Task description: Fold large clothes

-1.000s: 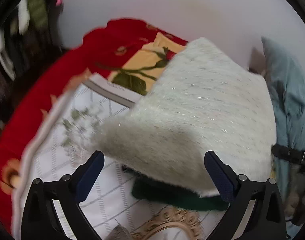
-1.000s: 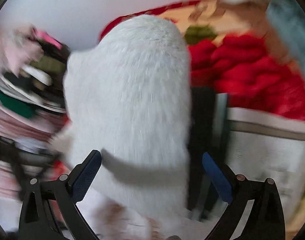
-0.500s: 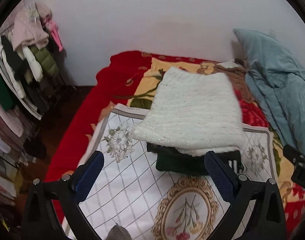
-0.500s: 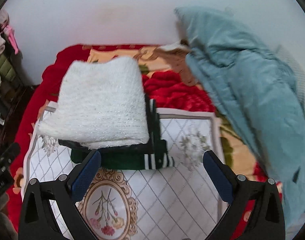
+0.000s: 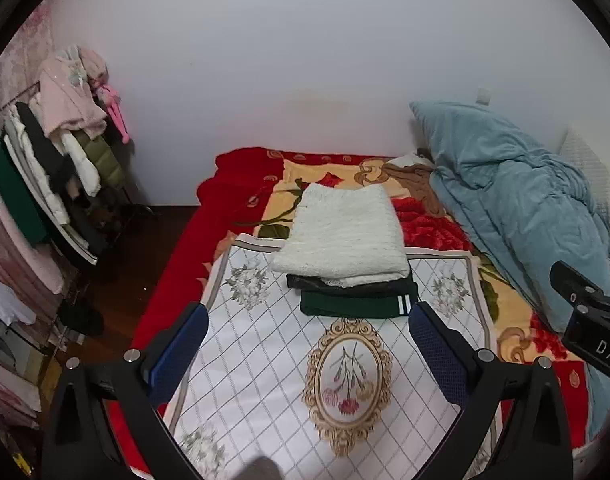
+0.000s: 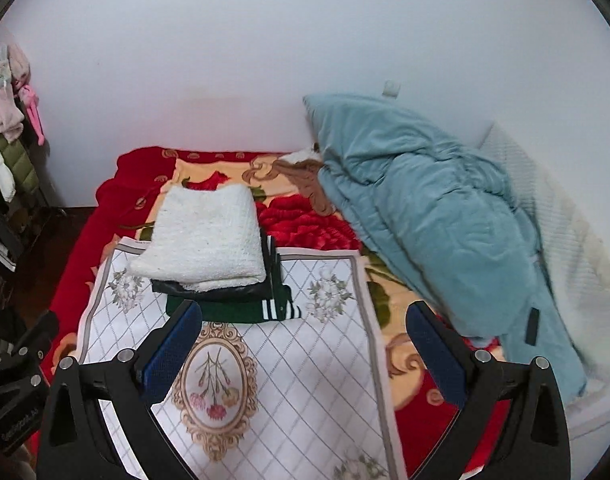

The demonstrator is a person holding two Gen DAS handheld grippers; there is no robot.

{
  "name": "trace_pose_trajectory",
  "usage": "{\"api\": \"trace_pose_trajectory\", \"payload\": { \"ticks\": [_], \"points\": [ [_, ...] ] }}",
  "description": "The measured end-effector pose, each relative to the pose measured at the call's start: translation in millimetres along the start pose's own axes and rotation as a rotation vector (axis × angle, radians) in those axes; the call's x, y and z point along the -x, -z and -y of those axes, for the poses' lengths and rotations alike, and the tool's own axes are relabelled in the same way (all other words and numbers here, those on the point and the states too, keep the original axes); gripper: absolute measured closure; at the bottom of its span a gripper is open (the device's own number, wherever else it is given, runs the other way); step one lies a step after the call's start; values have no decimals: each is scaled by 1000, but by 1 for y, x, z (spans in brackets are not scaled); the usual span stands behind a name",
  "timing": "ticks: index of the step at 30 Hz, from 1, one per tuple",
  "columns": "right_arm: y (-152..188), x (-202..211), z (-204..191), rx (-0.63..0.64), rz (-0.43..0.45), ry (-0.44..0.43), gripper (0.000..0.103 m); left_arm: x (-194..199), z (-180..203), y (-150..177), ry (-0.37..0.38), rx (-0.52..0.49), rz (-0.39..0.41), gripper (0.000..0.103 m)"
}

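Observation:
A folded white fuzzy sweater [image 5: 345, 236] [image 6: 209, 236] lies on top of a stack with a black garment [image 5: 357, 285] and a dark green garment with white stripes [image 5: 357, 306] [image 6: 241, 312] under it. The stack rests at the far end of a white patterned cloth [image 5: 265, 360] [image 6: 305, 360] on the bed. My left gripper [image 5: 307, 350] hangs open, well back from the stack, with nothing between its fingers. Open too is my right gripper [image 6: 303, 350], equally far back and holding nothing.
A rumpled teal quilt [image 5: 525, 216] [image 6: 433, 216] fills the bed's right side, by the white wall. A brown garment [image 5: 415, 184] lies behind the stack. The red floral bedspread [image 5: 173, 288] reaches the left edge. A rack of hanging clothes [image 5: 57, 160] stands on the floor at left.
Both grippers have pulled back and up from the white sweater, which filled the views a second ago. The sweater now lies still on the stack.

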State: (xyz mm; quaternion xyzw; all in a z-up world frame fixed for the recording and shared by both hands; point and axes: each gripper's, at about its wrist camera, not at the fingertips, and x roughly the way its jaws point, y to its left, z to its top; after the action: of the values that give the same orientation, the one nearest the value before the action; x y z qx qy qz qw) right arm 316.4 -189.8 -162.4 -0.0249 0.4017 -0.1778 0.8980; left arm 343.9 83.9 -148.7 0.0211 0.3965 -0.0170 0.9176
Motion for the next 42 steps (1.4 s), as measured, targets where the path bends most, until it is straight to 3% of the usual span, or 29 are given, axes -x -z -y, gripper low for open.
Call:
{"api": "trace_pose_trajectory", "payload": {
  "ticks": [6, 18, 26, 42],
  "points": [
    [17, 89, 24, 12, 52, -26, 0, 74, 0, 10, -16, 36, 57, 1],
    [37, 204, 63, -5, 94, -65, 0, 151, 3, 27, -15, 63, 89, 1],
    [40, 241, 64, 26, 63, -89, 0, 176, -1, 28, -32, 68, 48, 1],
    [30, 271, 56, 65, 80, -99, 0, 193, -4, 31, -38, 70, 72, 1]
  ]
}}
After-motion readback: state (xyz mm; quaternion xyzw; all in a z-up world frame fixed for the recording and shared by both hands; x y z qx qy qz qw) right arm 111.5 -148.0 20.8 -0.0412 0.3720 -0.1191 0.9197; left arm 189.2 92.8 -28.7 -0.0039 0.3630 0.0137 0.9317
